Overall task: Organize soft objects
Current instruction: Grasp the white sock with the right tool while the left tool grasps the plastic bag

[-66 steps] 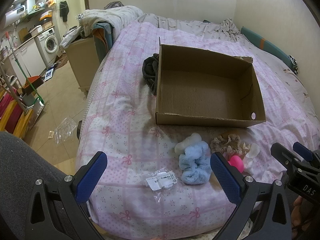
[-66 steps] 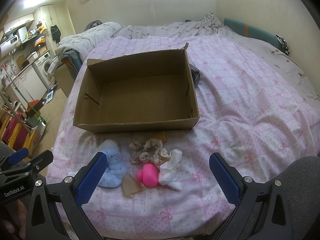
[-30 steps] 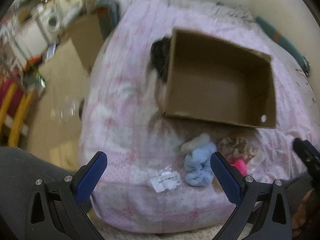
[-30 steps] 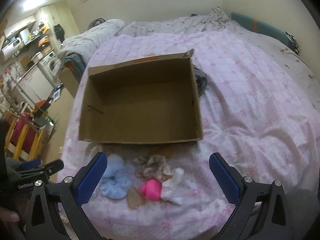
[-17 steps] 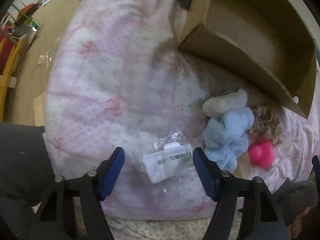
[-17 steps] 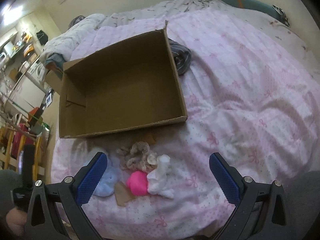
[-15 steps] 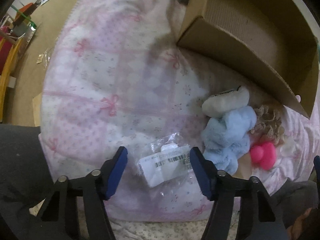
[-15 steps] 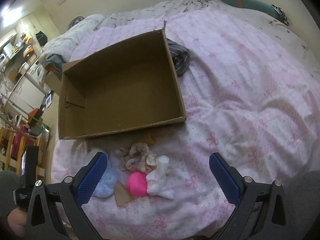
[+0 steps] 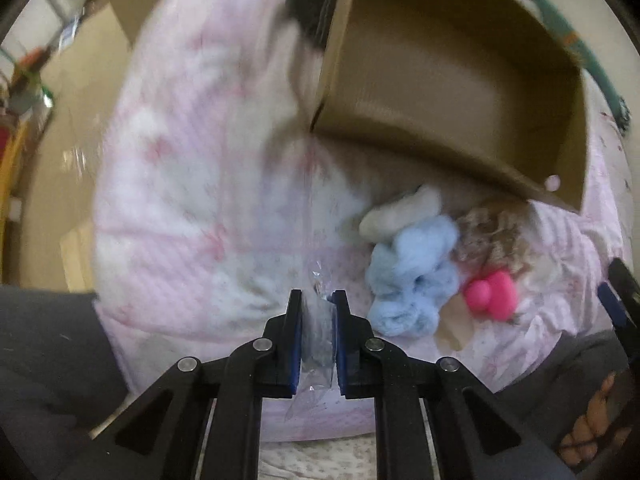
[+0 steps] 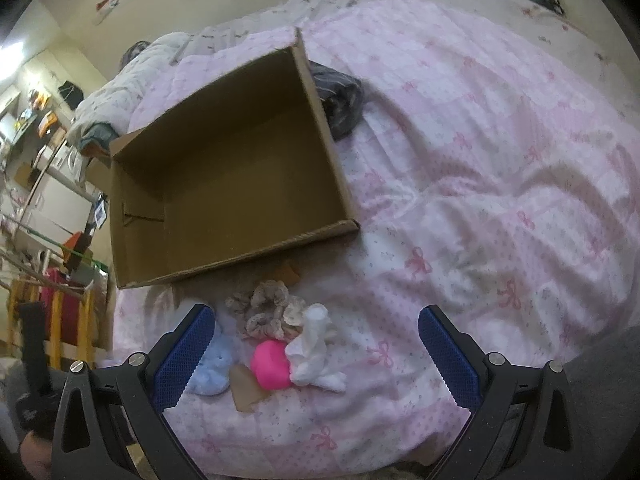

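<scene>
Plastic packet now sits clenched between your left gripper fingers; half a second ago they only straddled it on the bedspread. So the first pickup looks made. Your right gripper hangs spread wide and empty above the blue scrunchie, pink ball and white cloth. Beyond them, the cardboard box holds nothing yet; carry the packet there.
</scene>
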`<state>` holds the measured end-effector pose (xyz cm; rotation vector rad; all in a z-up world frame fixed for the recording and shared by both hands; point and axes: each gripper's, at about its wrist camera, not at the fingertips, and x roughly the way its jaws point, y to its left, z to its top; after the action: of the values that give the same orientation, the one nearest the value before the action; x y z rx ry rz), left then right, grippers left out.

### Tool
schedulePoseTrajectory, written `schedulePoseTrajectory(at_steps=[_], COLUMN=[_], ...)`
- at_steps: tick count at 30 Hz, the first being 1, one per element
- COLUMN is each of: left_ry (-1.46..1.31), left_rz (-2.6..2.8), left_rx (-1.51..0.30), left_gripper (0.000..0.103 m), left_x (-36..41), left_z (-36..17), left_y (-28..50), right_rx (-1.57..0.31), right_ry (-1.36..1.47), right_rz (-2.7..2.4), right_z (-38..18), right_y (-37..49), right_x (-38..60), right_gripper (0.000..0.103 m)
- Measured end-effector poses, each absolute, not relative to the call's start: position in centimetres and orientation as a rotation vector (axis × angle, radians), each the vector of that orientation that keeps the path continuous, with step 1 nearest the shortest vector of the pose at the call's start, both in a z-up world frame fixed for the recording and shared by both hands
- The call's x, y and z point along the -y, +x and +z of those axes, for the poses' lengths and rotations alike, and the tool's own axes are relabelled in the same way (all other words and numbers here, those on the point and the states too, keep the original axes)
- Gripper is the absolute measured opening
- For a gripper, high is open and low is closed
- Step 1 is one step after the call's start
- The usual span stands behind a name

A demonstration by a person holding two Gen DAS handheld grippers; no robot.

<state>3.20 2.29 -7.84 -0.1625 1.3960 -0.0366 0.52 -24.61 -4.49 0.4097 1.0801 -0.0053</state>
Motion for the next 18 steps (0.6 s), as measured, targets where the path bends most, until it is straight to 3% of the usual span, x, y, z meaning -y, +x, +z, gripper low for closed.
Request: schedulePoseTrajectory(at_steps=[5, 8, 10, 11, 17, 18], left_ry=[-0.132, -0.153, -0.194, -0.202, -0.208, -0.211], left_rz=[-0.045, -0.030, -0.027, -0.020, -0.018, -0.018], left_rx=[-1.334, -1.338, -1.345, -1.337, -1.313, -1.316], left_gripper=[0.012, 0.012, 0.012, 0.012, 0.012, 0.012], left_x=[-2.5, -2.6, -3.2, -3.4, -3.2, -3.2], left_z=[-6.1, -7.0, -7.5, -7.4, -7.1, -7.2], left_y=[4.2, 4.4, 4.9, 4.8, 4.7, 4.6], right_rx=[-1.217, -1.265, -1.296, -1.325, -1.406, -1.410], right_ry=[0.477, 0.477, 0.489, 0.482, 0.484, 0.479], right_rz=[0.003, 0.010, 0.026, 0.033, 0.026, 0.027], right_z=[-7.1, -8.3, -9.2, -9.9, -12.7, -12.9], right_y=[1.1, 1.6, 1.8, 1.9, 2.1, 2.1], right_x=[25.0, 24.3, 23.8, 23.4, 22.1, 22.0], right_gripper=[0.103, 0.084, 0.060, 0.055, 0.051, 0.038])
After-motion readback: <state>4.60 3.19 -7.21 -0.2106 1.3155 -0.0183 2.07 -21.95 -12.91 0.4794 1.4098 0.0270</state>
